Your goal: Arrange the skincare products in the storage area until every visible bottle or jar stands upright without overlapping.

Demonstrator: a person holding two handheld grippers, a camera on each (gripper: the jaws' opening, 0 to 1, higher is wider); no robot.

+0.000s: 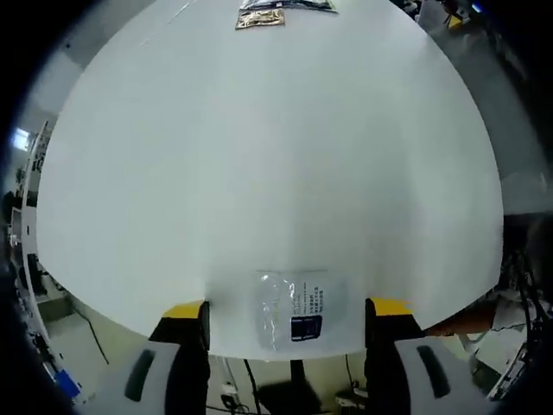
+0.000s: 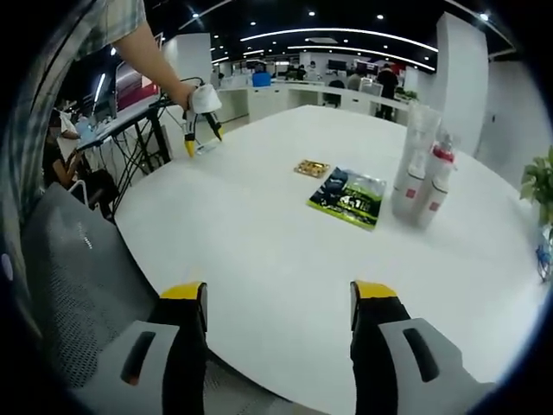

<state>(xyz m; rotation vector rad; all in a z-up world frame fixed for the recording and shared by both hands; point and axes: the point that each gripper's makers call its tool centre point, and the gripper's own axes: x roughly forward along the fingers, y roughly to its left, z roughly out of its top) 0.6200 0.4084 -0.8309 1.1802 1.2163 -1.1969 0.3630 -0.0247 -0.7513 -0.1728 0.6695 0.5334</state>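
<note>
A clear packet with a white and blue label (image 1: pixel 294 313) lies flat at the table's near edge, between the yellow tips of my open left gripper (image 1: pixel 287 309), which does not hold it. In the right gripper view a person's hand holds that left gripper (image 2: pixel 203 138) over the far left edge of the table. A tall pale bottle (image 2: pixel 413 151) and a shorter red-capped bottle (image 2: pixel 438 188) stand upright close together at the right. My right gripper (image 2: pixel 278 298) is open above the near edge with nothing between its jaws.
A green packet (image 2: pixel 347 197) and a small brown packet (image 2: pixel 311 168) lie flat mid-table, seen far off as the brown packet (image 1: pixel 259 19). The white round table (image 2: pixel 285 251) is bare around them. A grey chair (image 2: pixel 69 285) stands at the left, a plant (image 2: pixel 540 186) at the right.
</note>
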